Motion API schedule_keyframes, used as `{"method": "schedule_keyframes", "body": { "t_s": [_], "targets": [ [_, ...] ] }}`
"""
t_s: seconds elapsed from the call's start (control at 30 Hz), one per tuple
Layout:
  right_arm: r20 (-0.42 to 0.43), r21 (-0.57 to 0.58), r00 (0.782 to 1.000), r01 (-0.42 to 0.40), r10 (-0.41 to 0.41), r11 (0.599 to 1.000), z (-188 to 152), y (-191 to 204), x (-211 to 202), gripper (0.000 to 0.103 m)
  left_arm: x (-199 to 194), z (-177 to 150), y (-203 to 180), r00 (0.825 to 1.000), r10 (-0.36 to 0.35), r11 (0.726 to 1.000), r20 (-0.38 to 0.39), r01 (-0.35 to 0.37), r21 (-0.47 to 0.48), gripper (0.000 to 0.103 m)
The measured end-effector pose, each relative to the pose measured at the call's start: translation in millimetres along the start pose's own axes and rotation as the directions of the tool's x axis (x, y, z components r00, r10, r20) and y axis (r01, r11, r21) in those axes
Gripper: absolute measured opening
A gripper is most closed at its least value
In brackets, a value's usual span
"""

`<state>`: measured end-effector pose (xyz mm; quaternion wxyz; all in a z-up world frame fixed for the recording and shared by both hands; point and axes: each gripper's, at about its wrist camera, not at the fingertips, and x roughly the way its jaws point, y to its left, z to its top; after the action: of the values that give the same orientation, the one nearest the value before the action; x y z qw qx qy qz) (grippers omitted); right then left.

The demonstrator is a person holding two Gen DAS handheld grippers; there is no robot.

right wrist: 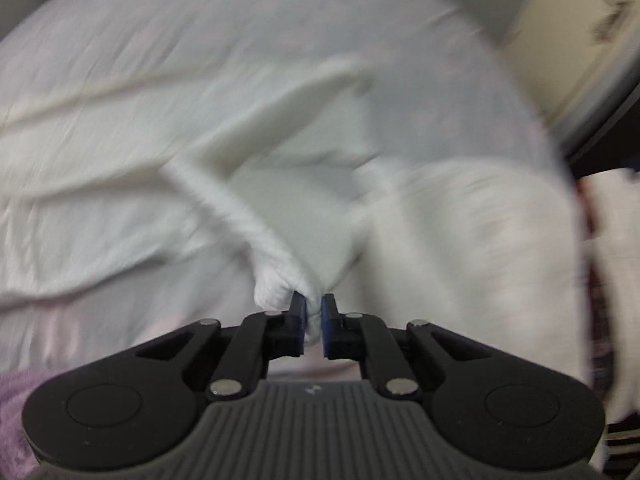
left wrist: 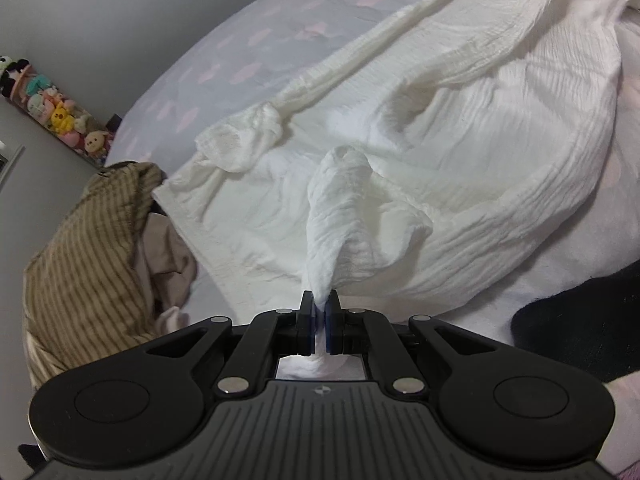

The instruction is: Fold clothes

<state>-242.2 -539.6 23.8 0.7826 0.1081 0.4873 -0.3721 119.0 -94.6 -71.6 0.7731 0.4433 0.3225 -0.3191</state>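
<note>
A white crinkled garment [left wrist: 460, 128] lies spread and rumpled on a pale bed sheet with pink marks [left wrist: 248, 52]. A long ribbed band of it runs toward the far side. My left gripper [left wrist: 320, 308] is shut on a pinched-up fold of this white cloth, which rises in a peak just ahead of the fingers. In the right wrist view, which is blurred by motion, my right gripper [right wrist: 313, 310] is shut on a thick ribbed edge of the white garment [right wrist: 224, 200], and the cloth stretches away to the left and right.
A brown striped garment [left wrist: 88, 264] with a beige piece beside it is heaped at the bed's left edge. A row of plush toys [left wrist: 60, 116] stands by the far left wall. Something dark [left wrist: 580, 320] lies at the right. A wall and dark frame [right wrist: 592, 92] stand beyond the bed's right side.
</note>
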Motion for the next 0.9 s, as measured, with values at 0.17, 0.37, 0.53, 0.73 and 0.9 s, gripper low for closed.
{"method": "schedule_keyframes", "body": {
  "t_s": [0.17, 0.37, 0.53, 0.73, 0.9],
  "targets": [
    [0.032, 0.022, 0.996, 0.078, -0.079, 0.997, 14, -42, -23, 0.009, -12, -9, 13, 1.000, 0.023, 1.000, 0.000, -0.023, -0.005, 0.002],
    [-0.109, -0.071, 0.994, 0.020, -0.028, 0.997, -10, -35, -1, 0.009, -15, -30, 29, 0.998, 0.054, 0.997, -0.046, -0.056, -0.046, 0.002],
    [-0.200, -0.078, 0.979, -0.064, 0.048, 0.995, -38, -25, 17, 0.019, -11, -34, 30, 0.997, 0.049, 0.997, -0.062, -0.052, -0.052, 0.002],
    [-0.090, -0.004, 0.986, -0.141, 0.140, 0.990, -15, -31, 3, 0.045, -5, -24, 20, 0.997, 0.047, 0.999, -0.068, -0.048, -0.010, 0.002],
    [-0.015, 0.022, 0.982, -0.187, 0.187, 0.982, 13, -19, 22, 0.045, -1, -19, 12, 0.996, 0.033, 0.999, -0.086, -0.034, -0.004, 0.002]
  ]
}}
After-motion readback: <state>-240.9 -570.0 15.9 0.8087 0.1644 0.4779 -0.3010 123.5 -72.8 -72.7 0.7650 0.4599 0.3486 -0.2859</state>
